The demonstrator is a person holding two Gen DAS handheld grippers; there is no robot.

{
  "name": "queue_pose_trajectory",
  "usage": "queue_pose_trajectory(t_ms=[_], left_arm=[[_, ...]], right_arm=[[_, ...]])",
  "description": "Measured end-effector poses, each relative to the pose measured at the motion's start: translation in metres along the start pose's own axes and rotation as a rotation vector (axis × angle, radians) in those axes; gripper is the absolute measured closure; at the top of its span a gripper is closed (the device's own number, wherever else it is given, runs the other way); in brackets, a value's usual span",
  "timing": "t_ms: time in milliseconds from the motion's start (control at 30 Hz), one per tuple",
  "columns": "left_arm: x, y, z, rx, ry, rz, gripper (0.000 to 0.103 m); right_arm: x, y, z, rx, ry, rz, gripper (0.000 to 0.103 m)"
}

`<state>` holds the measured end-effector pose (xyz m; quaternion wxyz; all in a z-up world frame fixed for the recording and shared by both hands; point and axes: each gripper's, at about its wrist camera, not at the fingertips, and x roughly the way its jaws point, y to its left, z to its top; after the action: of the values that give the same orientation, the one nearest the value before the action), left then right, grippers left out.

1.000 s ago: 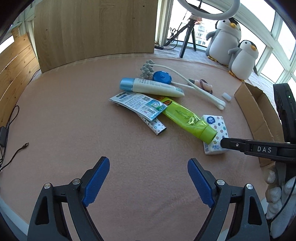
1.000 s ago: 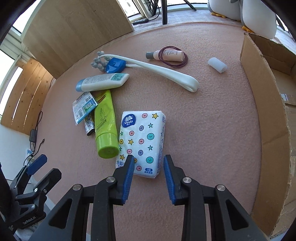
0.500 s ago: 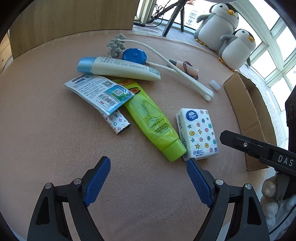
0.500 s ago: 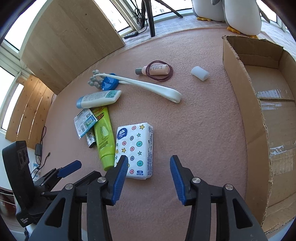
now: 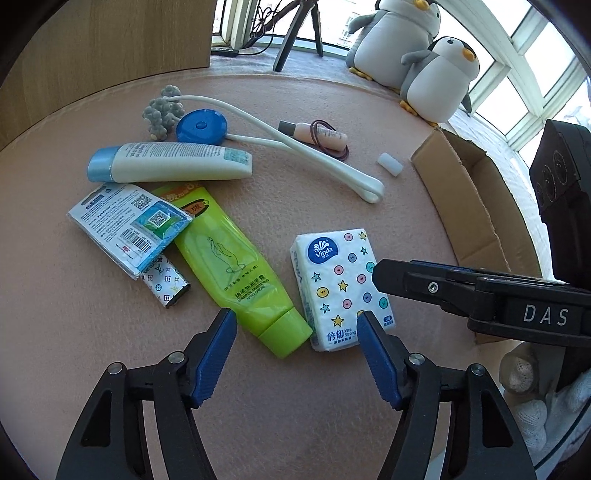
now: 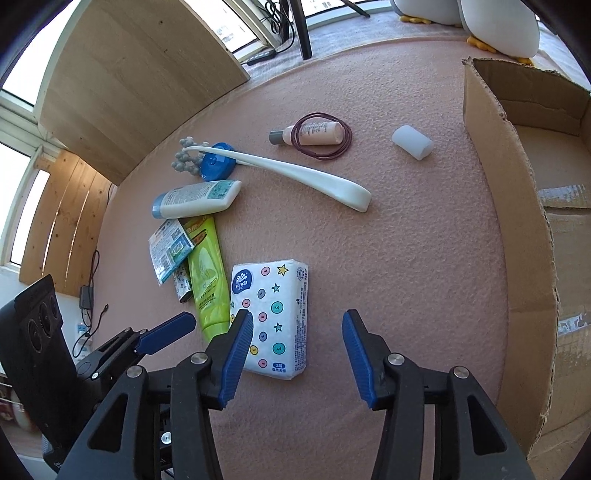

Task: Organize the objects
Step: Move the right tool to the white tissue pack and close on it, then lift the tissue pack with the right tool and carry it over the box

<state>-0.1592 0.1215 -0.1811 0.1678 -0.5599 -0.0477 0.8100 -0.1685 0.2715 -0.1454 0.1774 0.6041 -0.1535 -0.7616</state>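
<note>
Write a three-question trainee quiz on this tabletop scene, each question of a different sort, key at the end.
1. True or false: the right claw is shut on the white spotted tissue pack.
2. What encircles the small pink bottle? A) dark red hair tie B) white cap C) blue disc
3. Fill in: the bright green tube lies partly under the printed ____ packet.

Key: 1 false; 2 A; 3 blue-and-white.

Home sunroom or enclosed balcony: windows (image 5: 517, 85) wrap the far edge of a pink felt-covered table (image 5: 332, 406), plush penguins (image 5: 436, 85) on the sill, tripod (image 5: 295, 33) behind
</note>
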Motion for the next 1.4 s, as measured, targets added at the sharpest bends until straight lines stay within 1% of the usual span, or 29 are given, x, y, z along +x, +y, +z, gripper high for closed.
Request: queue_pose_trajectory(t_ms=[100,200,233,333,467,533,633,700,767,867,900,967,1000,1067,1100,1200,1300,1333,1400], left_arm=[[0.004,-0.001,0.001,0.004,0.000,-0.014,0.034],[0.004,-0.004,0.002,0.012,0.003,-0.019,0.041],[0.001,-0.005,0.002,0.014,-0.003,-0.032,0.044],[-0.005,-0.010,0.002,0.031,-0.022,-0.037,0.044],[-0.004,-0.017,0.001,0.055,-0.017,-0.040,0.044],[-0.002,-0.021,0.001,0.076,-0.022,-0.030,0.044],[0.001,-0.026,0.005,0.088,-0.023,-0.044,0.044],[0.001,-0.028,0.008,0.090,-0.027,-0.052,0.044],[0.002,-0.033,0.010,0.116,-0.029,-0.046,0.044],[0.004,-0.039,0.012,0.147,-0.038,-0.051,0.043],[0.005,-0.041,0.012,0.159,-0.040,-0.056,0.043],[0.008,-0.046,0.014,0.191,-0.038,-0.078,0.037],[0.009,-0.048,0.015,0.199,-0.034,-0.095,0.037],[0.015,-0.048,0.018,0.191,-0.001,-0.162,0.035],[0.019,-0.048,0.019,0.189,0.009,-0.173,0.035],[0.030,-0.046,0.020,0.166,0.039,-0.153,0.035],[0.028,-0.043,0.016,0.163,0.039,-0.146,0.035],[0.027,-0.044,0.014,0.173,0.040,-0.129,0.035],[0.025,-0.042,0.007,0.203,0.037,-0.065,0.035]], right_arm=[[0.004,0.002,0.002,-0.010,0.012,0.009,0.056],[0.006,0.003,0.004,-0.013,0.023,0.018,0.056],[0.006,0.003,0.004,-0.013,0.022,0.021,0.056],[0.005,0.001,0.006,-0.013,0.023,0.019,0.057],[0.004,-0.002,0.008,-0.012,0.024,0.021,0.057],[0.004,-0.003,0.008,-0.012,0.029,0.022,0.057],[0.006,-0.006,0.008,-0.006,0.039,0.031,0.057],[0.006,-0.008,0.008,0.003,0.038,0.039,0.059],[0.005,-0.009,0.009,0.004,0.042,0.050,0.066],[0.002,-0.009,0.010,0.000,0.054,0.066,0.067],[0.001,-0.008,0.010,-0.003,0.059,0.068,0.067],[-0.001,-0.008,0.011,-0.008,0.059,0.065,0.068],[-0.002,-0.009,0.011,-0.008,0.057,0.062,0.068],[-0.003,-0.012,0.014,0.003,0.048,0.052,0.067],[-0.003,-0.014,0.015,0.011,0.044,0.047,0.067],[-0.005,-0.021,0.018,0.028,0.037,0.043,0.067],[-0.005,-0.022,0.018,0.023,0.039,0.041,0.067],[-0.005,-0.022,0.018,0.023,0.041,0.045,0.067],[-0.005,-0.020,0.018,0.013,0.041,0.050,0.068]])
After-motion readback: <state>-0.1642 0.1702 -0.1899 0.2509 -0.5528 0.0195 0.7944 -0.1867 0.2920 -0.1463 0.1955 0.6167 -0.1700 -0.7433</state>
